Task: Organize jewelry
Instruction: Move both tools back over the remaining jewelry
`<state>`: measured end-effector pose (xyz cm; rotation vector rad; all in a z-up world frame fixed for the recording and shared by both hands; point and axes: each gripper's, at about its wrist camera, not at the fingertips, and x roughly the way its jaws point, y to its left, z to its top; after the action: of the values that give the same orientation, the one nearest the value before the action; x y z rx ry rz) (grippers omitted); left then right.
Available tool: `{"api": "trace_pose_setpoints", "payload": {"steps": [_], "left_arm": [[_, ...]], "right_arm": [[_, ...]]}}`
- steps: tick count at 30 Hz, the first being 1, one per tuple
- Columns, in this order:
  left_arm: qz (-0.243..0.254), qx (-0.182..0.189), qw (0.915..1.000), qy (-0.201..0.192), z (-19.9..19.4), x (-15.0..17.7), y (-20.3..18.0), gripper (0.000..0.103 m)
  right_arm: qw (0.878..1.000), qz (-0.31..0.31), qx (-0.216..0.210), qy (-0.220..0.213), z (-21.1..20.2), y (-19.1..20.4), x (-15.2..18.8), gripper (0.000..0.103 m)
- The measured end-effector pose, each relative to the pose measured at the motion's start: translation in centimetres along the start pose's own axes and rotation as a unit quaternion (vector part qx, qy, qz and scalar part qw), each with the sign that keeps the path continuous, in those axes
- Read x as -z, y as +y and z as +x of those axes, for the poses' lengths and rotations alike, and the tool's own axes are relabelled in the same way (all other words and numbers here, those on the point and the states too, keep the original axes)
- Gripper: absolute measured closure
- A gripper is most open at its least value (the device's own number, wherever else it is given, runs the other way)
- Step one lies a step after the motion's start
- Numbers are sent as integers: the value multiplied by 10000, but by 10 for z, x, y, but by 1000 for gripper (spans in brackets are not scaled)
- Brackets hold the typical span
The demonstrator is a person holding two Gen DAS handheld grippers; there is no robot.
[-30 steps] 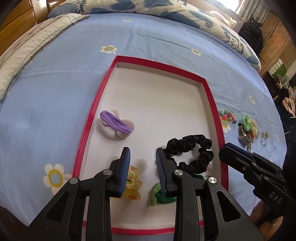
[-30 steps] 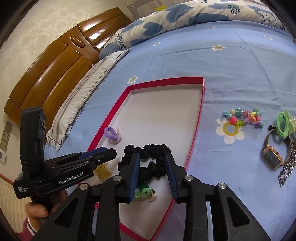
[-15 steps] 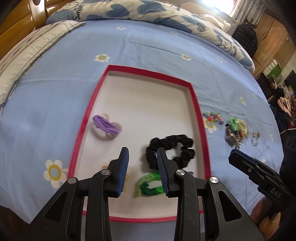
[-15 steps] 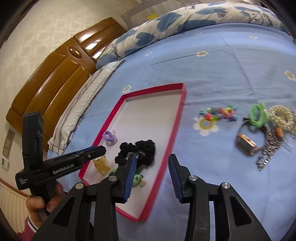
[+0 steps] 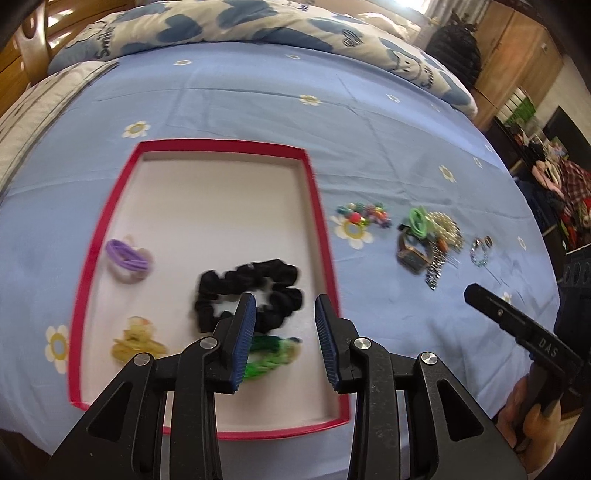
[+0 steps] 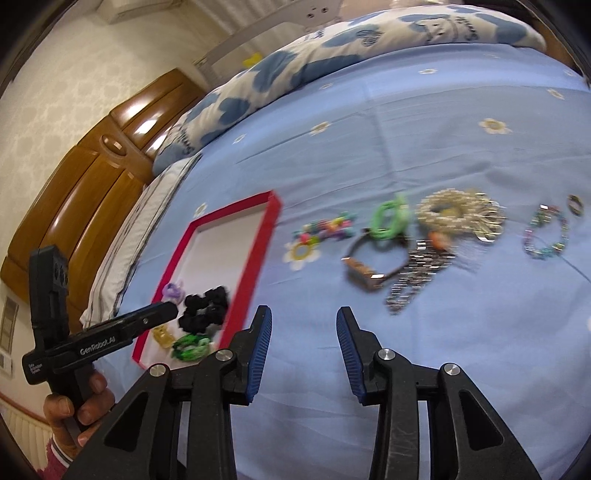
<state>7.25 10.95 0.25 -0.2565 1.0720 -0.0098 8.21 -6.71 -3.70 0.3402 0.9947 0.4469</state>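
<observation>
A red-rimmed white tray lies on the blue bedsheet. In it are a black scrunchie, a purple hair tie, a yellow claw clip and a green hair tie. My left gripper is open and empty above the tray's near right part. My right gripper is open and empty over bare sheet, right of the tray. Beyond it lie a beaded bracelet, a green tie, a watch, a pearl pile and a crystal bracelet.
A blue heart-print duvet lies at the bed's far side. A wooden headboard and a white pillow are at the left. The bed's near edge runs just under both grippers.
Both grippers have pulled back and swung right, away from the scrunchie. The right gripper has left the tray and now faces the loose jewelry. Both jaws have opened wider.
</observation>
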Motion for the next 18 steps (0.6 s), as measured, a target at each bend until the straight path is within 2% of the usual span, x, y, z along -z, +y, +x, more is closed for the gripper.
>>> {"api": "trace_pose_setpoints", "payload": {"steps": [10, 18], "left_arm": [[318, 183, 9992, 130, 14, -5, -38, 72], [554, 267, 9979, 195, 30, -19, -68, 72]], "right_arm": [[9980, 496, 331, -207, -21, -55, -2, 63], [9963, 626, 480, -340, -27, -77, -14, 63]]}}
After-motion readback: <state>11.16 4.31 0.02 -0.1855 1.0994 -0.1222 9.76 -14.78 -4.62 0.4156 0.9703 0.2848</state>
